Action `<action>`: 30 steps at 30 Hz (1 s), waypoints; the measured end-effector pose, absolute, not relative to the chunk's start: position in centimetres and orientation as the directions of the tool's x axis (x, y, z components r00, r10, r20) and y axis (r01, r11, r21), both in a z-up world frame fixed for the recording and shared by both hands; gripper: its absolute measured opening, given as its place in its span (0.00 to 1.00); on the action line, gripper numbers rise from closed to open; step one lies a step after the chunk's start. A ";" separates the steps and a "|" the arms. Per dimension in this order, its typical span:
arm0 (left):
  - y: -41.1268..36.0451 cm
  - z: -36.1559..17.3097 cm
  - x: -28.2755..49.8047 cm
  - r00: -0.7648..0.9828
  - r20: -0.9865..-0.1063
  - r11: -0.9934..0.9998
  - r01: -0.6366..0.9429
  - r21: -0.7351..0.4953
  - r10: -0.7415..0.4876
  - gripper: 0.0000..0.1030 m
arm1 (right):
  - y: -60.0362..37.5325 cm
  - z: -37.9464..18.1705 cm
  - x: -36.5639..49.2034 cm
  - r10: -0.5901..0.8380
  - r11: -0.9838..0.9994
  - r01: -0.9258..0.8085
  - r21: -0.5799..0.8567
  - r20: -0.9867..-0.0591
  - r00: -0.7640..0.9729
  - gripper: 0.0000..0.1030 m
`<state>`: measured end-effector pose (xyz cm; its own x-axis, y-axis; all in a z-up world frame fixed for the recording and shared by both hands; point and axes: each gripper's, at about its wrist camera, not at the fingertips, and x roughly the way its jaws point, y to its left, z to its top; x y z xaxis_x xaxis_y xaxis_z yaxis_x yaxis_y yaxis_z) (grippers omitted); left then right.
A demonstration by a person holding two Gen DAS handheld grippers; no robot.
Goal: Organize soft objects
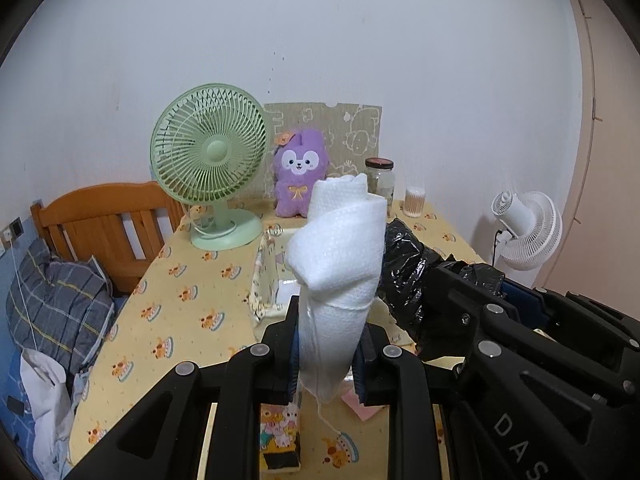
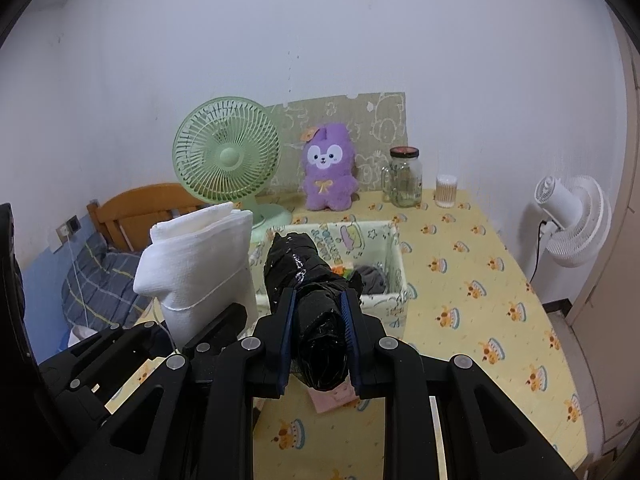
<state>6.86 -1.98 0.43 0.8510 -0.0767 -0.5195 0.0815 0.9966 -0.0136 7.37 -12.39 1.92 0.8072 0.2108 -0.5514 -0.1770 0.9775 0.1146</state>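
My left gripper [image 1: 330, 320] is shut on a rolled white cloth [image 1: 340, 248] tied with thread, held upright above the table; it also shows in the right wrist view [image 2: 200, 264]. My right gripper [image 2: 320, 300] is shut on a black plastic-wrapped bundle [image 2: 308, 280], also seen in the left wrist view [image 1: 412, 264]. Both are held just in front of a patterned fabric storage box [image 2: 394, 256], which holds a dark cloth and something orange. A purple plush bunny [image 2: 330, 168] sits at the back of the table.
A green desk fan [image 2: 228, 156] stands at the back left, a glass jar [image 2: 406, 176] and a cotton-swab tub [image 2: 446, 191] at the back right. A pink note [image 2: 332, 396] and a cartoon card [image 1: 278, 436] lie below the grippers. A bed lies left, a white fan [image 2: 572, 220] right.
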 end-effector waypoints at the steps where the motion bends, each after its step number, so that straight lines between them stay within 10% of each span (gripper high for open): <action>1: -2.0 0.5 7.0 0.853 -0.517 0.996 0.083 -0.011 -0.077 0.19 | -12.4 2.1 7.6 0.209 0.978 -0.178 0.110 -0.549 0.809 0.25; 30: -2.7 1.2 13.6 0.869 -0.487 0.995 0.099 0.004 -0.084 0.19 | -13.2 2.6 14.7 0.179 0.984 -0.160 0.082 -0.521 0.834 0.25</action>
<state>13.62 -2.75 1.18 0.8692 -0.0845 -0.4872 0.0987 0.9951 0.0035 14.72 -13.20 2.61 0.8344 0.1790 -0.5213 -0.1600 0.9837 0.0817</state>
